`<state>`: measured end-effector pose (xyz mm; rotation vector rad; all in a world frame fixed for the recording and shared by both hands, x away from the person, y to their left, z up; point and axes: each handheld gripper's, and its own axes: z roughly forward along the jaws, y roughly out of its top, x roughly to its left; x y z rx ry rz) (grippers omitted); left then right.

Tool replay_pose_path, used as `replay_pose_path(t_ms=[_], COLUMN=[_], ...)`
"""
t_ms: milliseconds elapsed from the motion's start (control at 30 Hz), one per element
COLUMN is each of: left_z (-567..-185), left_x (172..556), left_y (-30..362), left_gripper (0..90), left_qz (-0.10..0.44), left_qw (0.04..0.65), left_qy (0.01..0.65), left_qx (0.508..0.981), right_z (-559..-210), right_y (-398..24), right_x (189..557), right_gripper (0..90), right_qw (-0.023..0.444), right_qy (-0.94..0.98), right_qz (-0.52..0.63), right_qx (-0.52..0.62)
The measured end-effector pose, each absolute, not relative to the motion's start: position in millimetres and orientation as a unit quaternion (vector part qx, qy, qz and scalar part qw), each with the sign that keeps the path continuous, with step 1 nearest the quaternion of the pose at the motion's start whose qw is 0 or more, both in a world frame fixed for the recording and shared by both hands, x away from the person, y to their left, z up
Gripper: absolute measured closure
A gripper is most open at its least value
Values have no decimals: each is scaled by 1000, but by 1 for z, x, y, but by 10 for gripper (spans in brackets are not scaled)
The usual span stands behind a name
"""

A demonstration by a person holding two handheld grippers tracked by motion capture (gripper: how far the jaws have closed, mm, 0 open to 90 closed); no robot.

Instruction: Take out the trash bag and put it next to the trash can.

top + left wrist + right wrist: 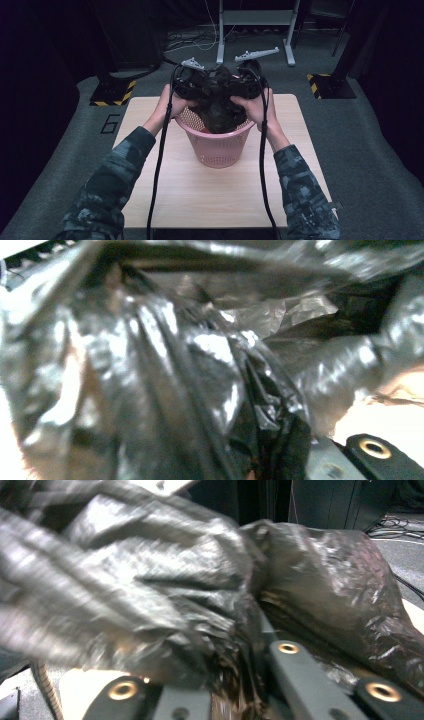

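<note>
A crumpled black plastic bag (220, 112) hangs bunched over the mouth of a pink mesh basket (220, 150) standing mid-table. Both hands hold their grippers close together above the basket. My left gripper (197, 87) presses into the bag's left side, and my right gripper (240, 85) into its right side. In the left gripper view the glossy bag (200, 370) covers nearly everything, and its folds gather tightly at my left gripper (280, 460). In the right gripper view a wad of the bag (165, 595) is pinched in my right gripper (225, 680).
The basket stands on a light wooden table (200, 195). Black cables trail from both grippers down to the front edge. Behind the table are a grey metal frame (255, 20) and yellow-black striped stand bases (112, 92) on the grey floor.
</note>
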<state>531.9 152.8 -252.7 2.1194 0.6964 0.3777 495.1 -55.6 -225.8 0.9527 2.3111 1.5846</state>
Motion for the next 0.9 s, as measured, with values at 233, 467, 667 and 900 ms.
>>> replay_pose_path(t_ms=[233, 467, 667, 900], left_z=[-242, -227, -216, -199], left_x=[532, 529, 526, 520], left_y=[164, 176, 187, 203], left_gripper=[896, 896, 896, 896], left_qz=[165, 178, 188, 202], left_qw=[436, 450, 467, 486], left_qy=[288, 292, 299, 305], left_qx=[836, 825, 810, 793], right_z=[-225, -231, -246, -273], right_y=[-77, -102, -129, -162], right_x=[483, 472, 459, 451], right_gripper=[474, 231, 163, 149], right_qw=[124, 143, 154, 175], right_qy=[785, 792, 788, 775], right_qz=[504, 478, 474, 461], right_qx=[338, 352, 362, 396])
